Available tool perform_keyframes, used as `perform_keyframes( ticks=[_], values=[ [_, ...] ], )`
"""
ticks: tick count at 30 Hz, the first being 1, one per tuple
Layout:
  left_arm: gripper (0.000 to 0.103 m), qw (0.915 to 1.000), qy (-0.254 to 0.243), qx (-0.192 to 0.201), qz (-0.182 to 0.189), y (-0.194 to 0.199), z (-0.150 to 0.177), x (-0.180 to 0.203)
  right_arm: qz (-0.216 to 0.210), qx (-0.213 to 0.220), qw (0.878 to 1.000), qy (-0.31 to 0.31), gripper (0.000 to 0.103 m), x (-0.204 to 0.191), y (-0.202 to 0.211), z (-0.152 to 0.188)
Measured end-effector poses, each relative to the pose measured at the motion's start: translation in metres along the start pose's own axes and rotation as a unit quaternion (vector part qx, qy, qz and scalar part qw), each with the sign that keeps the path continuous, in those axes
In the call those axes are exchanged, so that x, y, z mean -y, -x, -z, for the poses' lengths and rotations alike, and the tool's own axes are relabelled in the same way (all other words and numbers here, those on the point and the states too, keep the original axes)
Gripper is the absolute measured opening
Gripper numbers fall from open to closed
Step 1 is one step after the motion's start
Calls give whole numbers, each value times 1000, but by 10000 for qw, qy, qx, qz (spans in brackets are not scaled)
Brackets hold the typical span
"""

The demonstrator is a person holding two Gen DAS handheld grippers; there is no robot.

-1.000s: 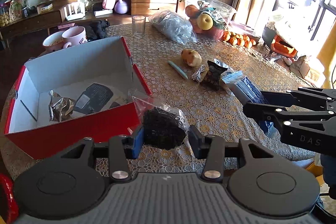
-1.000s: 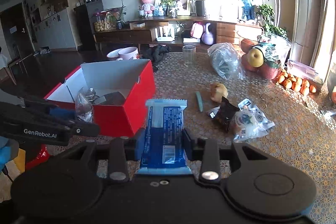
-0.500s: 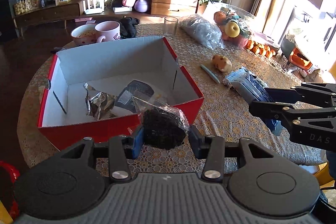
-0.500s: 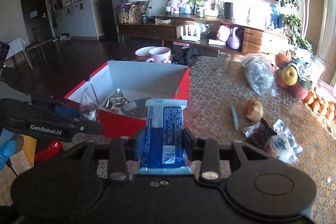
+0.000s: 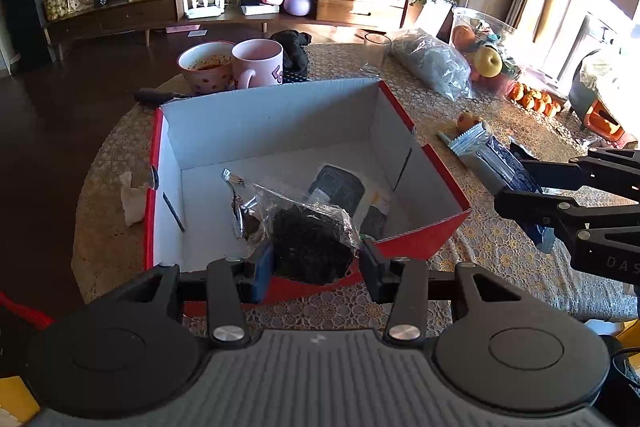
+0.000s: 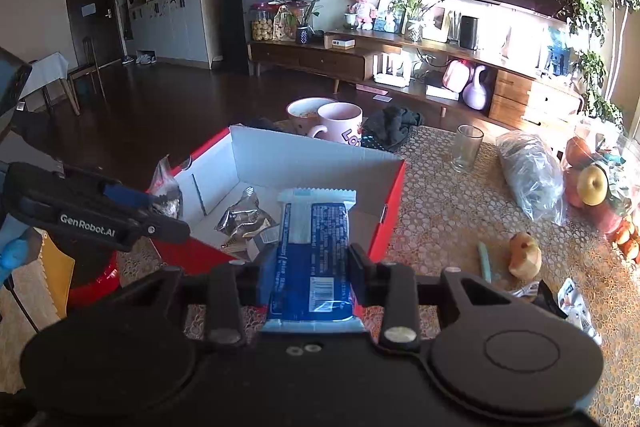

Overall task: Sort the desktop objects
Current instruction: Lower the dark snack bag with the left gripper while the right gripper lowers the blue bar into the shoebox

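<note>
Box (image 5: 256, 123) lies just ahead of both grippers: left (image 5: 316, 259) pinching a dark bag (image 5: 308, 243) seemingly over its near wall, right (image 6: 312, 279) pinching a blue packet (image 6: 312, 239) lengthwise toward it.

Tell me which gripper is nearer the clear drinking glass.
Right. The right gripper, holding the blue packet, is beside the red box toward the glass; the left gripper sits at the box's opposite near corner.

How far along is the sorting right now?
Partly done: the red box already holds a silver foil pouch. In hand: left gripper grips a clear bag of dark contents, right gripper a blue packet. Left on the tablecloth: a green pen and small packets.
</note>
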State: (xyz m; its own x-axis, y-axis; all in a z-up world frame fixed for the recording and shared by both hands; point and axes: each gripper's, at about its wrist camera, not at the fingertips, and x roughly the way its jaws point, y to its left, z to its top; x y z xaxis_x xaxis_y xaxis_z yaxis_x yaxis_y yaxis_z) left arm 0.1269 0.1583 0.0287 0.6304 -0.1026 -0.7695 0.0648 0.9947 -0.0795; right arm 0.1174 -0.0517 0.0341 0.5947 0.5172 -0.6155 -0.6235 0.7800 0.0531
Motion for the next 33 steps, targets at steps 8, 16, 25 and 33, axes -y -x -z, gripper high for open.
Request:
perform_keyframes(
  ticks=[8, 16, 25, 33],
  values=[
    [44, 9992, -223, -232, -233, -22, -21, -20, 9, -59, 9999, 150, 37, -3, -24, -16],
    [44, 9966, -123, -650, -497, -67, -39, -44, 82, -77, 9999, 47, 37, 4, -58, -30],
    [44, 9905, -452, -1153, -601, -100, -44, -43, 169, -332, 9993, -47, 37, 13, -95, -33],
    [44, 9846, -727, -1500, -534, -119, -37, -36, 157, -500, 9986, -11, 37, 7, -122, -33]
  ],
)
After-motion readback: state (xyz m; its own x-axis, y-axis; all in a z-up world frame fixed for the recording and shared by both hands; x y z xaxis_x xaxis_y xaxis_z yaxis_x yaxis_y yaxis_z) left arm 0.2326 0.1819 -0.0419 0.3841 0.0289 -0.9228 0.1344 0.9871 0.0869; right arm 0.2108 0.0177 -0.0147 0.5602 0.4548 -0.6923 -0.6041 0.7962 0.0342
